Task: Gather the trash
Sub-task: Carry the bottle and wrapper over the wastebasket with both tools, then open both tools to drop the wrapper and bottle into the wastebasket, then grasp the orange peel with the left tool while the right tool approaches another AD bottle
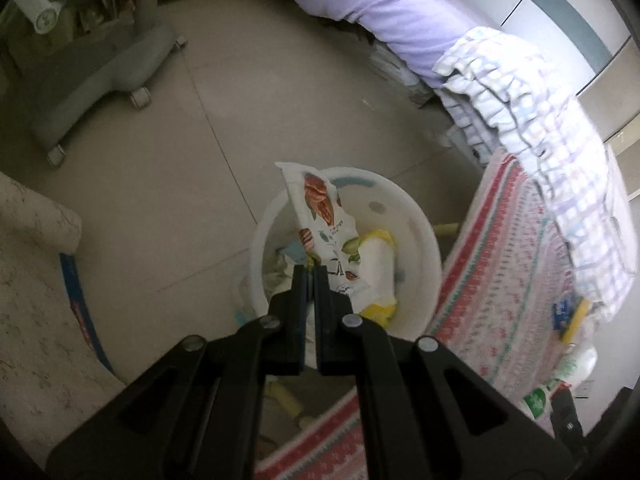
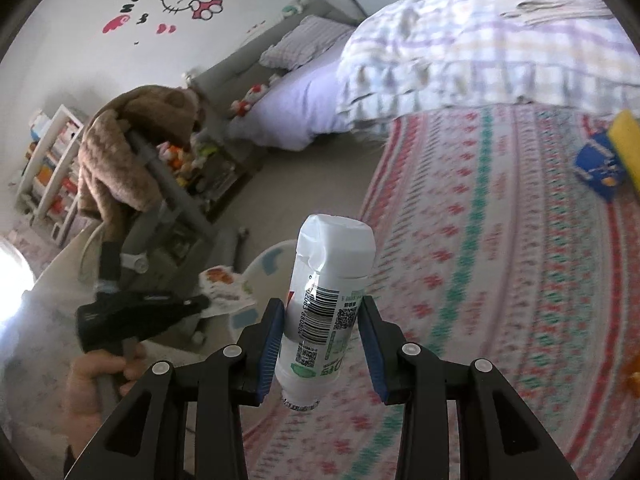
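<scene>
My left gripper (image 1: 311, 267) is shut on a white snack wrapper (image 1: 320, 216) printed with brown nuts and holds it over a white bin (image 1: 416, 240) on the floor. The bin holds a yellow-and-white packet (image 1: 378, 276) and other scraps. My right gripper (image 2: 322, 304) is shut on a clear plastic bottle (image 2: 328, 292) with a white label and barcode, cap end toward the camera, above the patterned bedspread (image 2: 500, 260). The left gripper (image 2: 140, 316) with the wrapper (image 2: 224, 288) and the bin rim (image 2: 272, 260) also show in the right wrist view.
A bed with a purple sheet (image 1: 400, 12) and a checked quilt (image 1: 540, 120) lies to the right. A blue-and-yellow packet (image 2: 604, 160) lies on the bedspread. A grey wheeled chair base (image 1: 100, 76) stands on the tiled floor at left. A brown plush (image 2: 132, 152) hangs on the chair.
</scene>
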`<state>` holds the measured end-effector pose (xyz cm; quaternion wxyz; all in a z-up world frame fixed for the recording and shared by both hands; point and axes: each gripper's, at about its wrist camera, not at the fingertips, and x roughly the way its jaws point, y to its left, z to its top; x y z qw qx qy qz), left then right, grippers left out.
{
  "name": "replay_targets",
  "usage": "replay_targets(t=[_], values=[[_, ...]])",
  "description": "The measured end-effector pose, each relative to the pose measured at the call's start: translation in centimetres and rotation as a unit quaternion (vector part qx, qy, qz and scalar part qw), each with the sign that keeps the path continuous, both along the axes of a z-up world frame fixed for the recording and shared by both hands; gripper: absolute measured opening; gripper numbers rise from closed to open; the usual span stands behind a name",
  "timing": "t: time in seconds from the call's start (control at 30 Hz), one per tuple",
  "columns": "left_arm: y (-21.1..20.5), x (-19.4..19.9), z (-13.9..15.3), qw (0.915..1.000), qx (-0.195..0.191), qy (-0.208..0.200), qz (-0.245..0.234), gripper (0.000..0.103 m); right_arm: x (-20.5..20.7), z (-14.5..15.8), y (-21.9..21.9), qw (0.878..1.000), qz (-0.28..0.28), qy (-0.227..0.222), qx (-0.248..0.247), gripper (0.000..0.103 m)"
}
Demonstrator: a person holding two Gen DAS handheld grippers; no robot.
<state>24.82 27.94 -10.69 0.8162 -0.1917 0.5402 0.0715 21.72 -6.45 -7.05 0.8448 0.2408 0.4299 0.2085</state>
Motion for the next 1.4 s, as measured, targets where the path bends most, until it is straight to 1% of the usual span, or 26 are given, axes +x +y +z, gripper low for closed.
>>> replay_targets(t=[0.13,0.2,0.23,0.27,0.33,0.37,0.43,0.47,0.53,0.63,0.73,0.8,0.83,0.87,0.97,1.03,1.1,1.13,1.17,1.23,1.3,1.4], values=[[-0.2,0.8,-1.1,0.9996,0.024,0.010,-0.010,0.004,0.4,-0.2,1.6,1.000,0.012,0.006,0.006,0.039],[-0.5,1.0,-1.4,0.9982,0.057,0.013,-0.015,0.004,0.5,-0.2,2.1,1.000,0.017,0.006,0.009,0.039],[-0.7,1.1,-1.4,0.9963,0.082,0.012,-0.024,0.004,0.6,-0.3,2.4,1.000,0.020,0.007,0.011,0.039],[-0.8,1.1,-1.4,0.9948,0.096,0.012,-0.030,0.004,0.6,-0.2,2.6,1.000,0.021,0.007,0.012,0.039],[-1.4,1.2,-1.4,0.9919,0.111,0.015,-0.061,0.004,0.7,-0.3,3.0,1.000,0.026,0.007,0.011,0.039],[-1.7,1.2,-1.4,0.9910,0.111,0.016,-0.074,0.005,0.8,-0.4,3.2,1.000,0.027,0.008,0.011,0.039],[-1.5,1.0,-1.0,0.9916,0.097,0.010,-0.085,0.019,1.0,-0.5,3.3,0.999,0.028,0.010,0.011,0.039],[-1.1,0.9,-0.6,0.9922,0.095,0.006,-0.080,0.021,1.1,-0.7,3.5,0.999,0.029,0.012,0.012,0.039],[-0.4,0.7,-0.1,0.9931,0.095,0.002,-0.068,0.021,1.3,-1.1,3.8,0.999,0.031,0.019,0.019,0.039],[0.9,0.3,0.9,0.9968,0.064,-0.013,-0.046,0.021,1.6,-1.4,4.5,0.999,0.036,0.025,0.024,0.039],[2.1,0.0,1.4,0.9986,0.046,-0.019,-0.019,0.021,2.3,-1.5,5.9,0.998,0.045,0.030,0.024,0.039],[2.7,-0.3,1.5,0.9994,0.027,-0.020,-0.003,0.022,3.0,-1.7,7.3,0.998,0.054,0.033,0.020,0.039],[3.3,-0.5,1.5,0.9997,0.009,-0.022,0.007,0.022,3.4,-1.7,8.2,0.997,0.062,0.036,0.019,0.039],[3.3,-0.7,1.6,0.9997,0.003,-0.023,0.012,0.022,3.9,-1.8,9.2,0.996,0.073,0.039,0.015,0.039],[3.9,-1.0,1.8,0.9991,-0.004,-0.027,0.031,0.022,5.1,-1.8,12.1,0.994,0.101,0.037,-0.020,0.039],[4.2,-1.1,1.9,0.9984,-0.016,-0.031,0.045,0.022,6.3,-1.6,14.9,0.990,0.126,0.027,-0.064,0.040],[4.5,-1.2,2.0,0.9978,-0.021,-0.032,0.054,0.022,7.4,-1.5,17.2,0.983,0.153,0.022,-0.094,0.041],[4.6,-1.1,2.0,0.9977,-0.023,-0.031,0.055,0.023,7.9,-1.6,18.4,0.979,0.168,0.019,-0.111,0.043],[4.6,-1.0,1.9,0.9977,-0.026,-0.030,0.055,0.025,8.4,-1.6,19.5,0.975,0.178,0.018,-0.131,0.050],[4.5,-1.0,1.8,0.9977,-0.031,-0.029,0.054,0.031,8.6,-1.5,20.3,0.972,0.175,0.014,-0.156,0.060],[4.5,-1.0,1.9,0.9977,-0.031,-0.030,0.052,0.031,8.3,-1.2,20.0,0.973,0.171,0.007,-0.152,0.062],[4.5,-1.1,2.0,0.9975,-0.037,-0.031,0.052,0.032,7.7,-1.5,18.2,0.978,0.158,0.014,-0.137,0.062]])
